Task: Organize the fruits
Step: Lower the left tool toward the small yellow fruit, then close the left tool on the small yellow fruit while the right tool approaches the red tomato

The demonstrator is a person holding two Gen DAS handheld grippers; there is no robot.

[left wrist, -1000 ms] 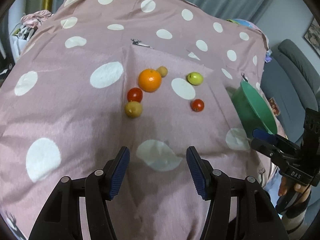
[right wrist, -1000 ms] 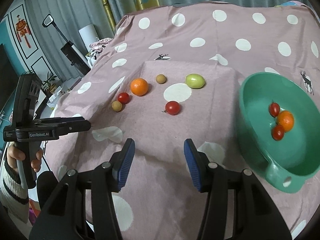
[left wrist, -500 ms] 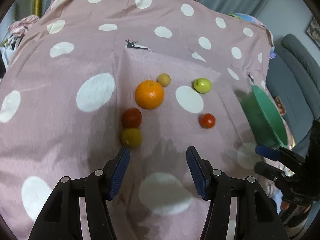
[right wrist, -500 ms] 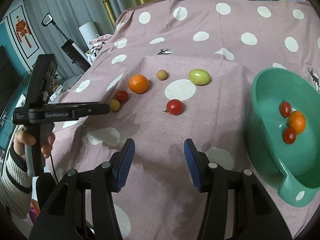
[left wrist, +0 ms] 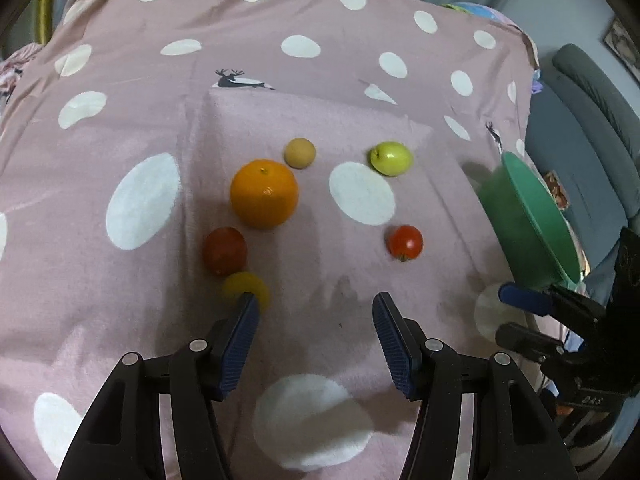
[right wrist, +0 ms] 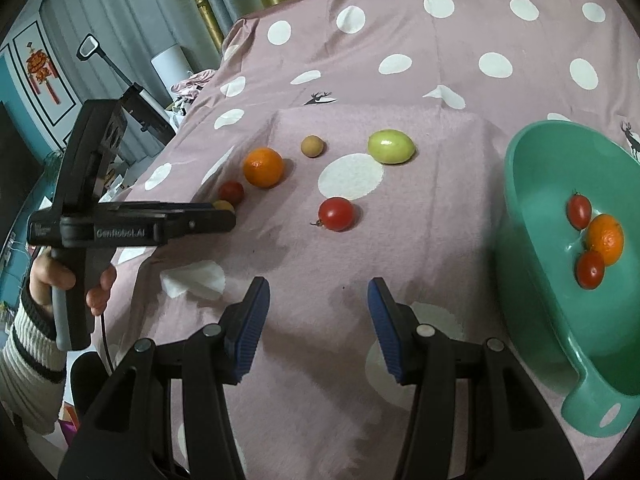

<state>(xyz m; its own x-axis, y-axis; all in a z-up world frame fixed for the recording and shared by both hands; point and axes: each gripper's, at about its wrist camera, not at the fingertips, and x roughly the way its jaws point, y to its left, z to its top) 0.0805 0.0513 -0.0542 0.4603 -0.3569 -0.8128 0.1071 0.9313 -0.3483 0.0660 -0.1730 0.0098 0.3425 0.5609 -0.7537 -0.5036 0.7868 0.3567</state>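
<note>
yellow fruit (left wrist: 245, 288): small, round, blurred; touching left gripper (left wrist: 316, 304) fingertip

Cloth (left wrist: 120, 280): dusty pink with white polka dots and small dark deer motifs. Ahead of the blue-padded jaws lie an orange (left wrist: 264, 193), a tan ball (left wrist: 299, 153), a yellow-green fruit (left wrist: 391, 158), two red tomatoes and one yellow. Bowl (right wrist: 532, 208): teal green, to the jaws' right.
</note>
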